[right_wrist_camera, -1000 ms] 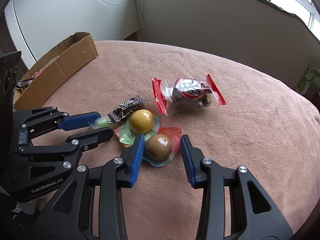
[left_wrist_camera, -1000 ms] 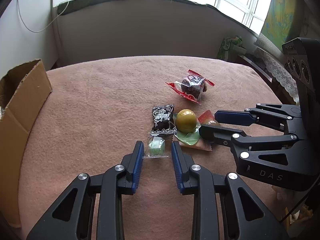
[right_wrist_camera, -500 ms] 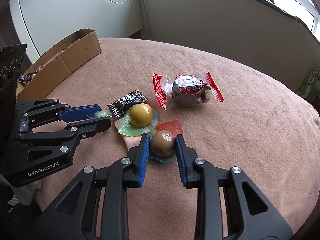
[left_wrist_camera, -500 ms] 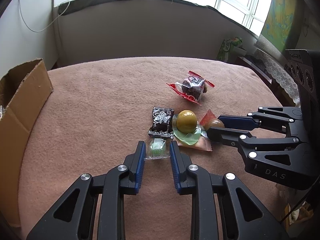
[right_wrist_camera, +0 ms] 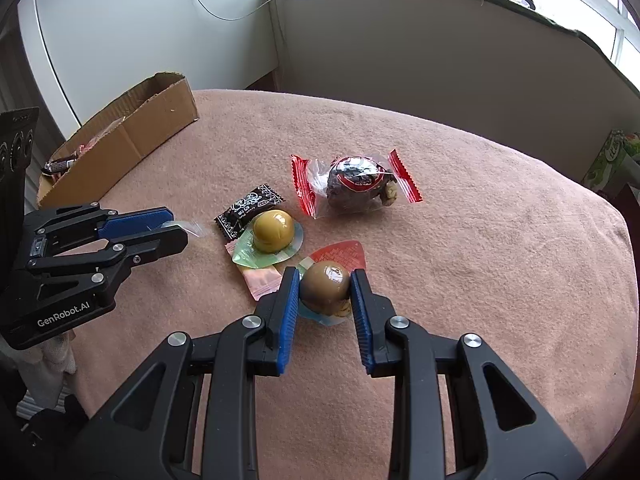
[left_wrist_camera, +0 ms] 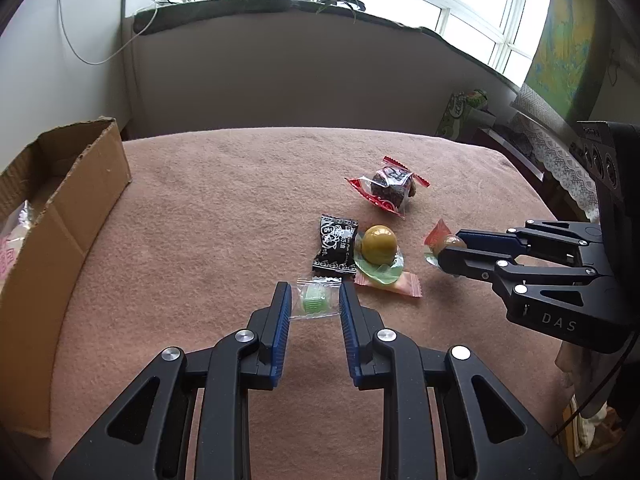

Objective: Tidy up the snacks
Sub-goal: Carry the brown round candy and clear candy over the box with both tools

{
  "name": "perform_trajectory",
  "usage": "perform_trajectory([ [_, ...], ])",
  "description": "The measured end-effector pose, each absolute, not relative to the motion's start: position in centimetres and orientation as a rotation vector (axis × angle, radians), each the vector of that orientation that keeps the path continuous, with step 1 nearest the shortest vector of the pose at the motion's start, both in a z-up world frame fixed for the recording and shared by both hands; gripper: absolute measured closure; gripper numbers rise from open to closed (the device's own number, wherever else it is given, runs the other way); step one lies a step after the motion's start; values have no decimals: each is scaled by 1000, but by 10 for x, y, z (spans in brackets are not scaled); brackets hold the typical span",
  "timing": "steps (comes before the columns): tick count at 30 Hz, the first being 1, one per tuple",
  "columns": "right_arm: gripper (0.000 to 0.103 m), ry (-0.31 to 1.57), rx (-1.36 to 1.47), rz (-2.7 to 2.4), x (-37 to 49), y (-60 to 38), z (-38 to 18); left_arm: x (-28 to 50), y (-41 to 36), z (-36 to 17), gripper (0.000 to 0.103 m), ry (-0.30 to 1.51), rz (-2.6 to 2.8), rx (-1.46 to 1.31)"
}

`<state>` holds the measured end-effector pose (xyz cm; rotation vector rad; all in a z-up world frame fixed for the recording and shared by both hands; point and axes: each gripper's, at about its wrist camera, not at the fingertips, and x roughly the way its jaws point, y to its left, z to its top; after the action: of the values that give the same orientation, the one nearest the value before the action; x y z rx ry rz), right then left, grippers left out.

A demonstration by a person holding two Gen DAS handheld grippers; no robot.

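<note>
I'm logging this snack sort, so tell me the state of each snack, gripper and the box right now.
Left gripper: shut on the green candy.
Right gripper: shut on the brown jelly cup.
Yellow jelly cup: loose, resting on the pink packet.
Black packet: sealed, lying flat.
Red-edged bag: sealed, untouched.
Cardboard box: open, snacks inside.

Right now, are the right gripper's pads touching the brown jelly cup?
Touching. The right wrist view shows both blue pads of the right gripper pressed against the brown jelly cup, no gap either side.
</note>
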<state>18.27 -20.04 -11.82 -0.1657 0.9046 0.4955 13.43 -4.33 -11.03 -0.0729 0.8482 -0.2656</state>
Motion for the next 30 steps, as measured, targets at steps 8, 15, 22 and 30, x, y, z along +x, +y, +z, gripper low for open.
perform_trajectory([
  [8,76,863,-160,503,174,-200,-99,124,-36,-97,80,809,-247,-95],
  [15,76,814,-156,532,173,-192,-75,116,-18,-78,80,754,-215,-131],
  [22,76,772,-170,576,178,-164,-56,104,20,-60,80,695,-144,-188],
  [30,76,719,-201,648,188,-115,-30,87,72,-49,80,647,-34,-246],
])
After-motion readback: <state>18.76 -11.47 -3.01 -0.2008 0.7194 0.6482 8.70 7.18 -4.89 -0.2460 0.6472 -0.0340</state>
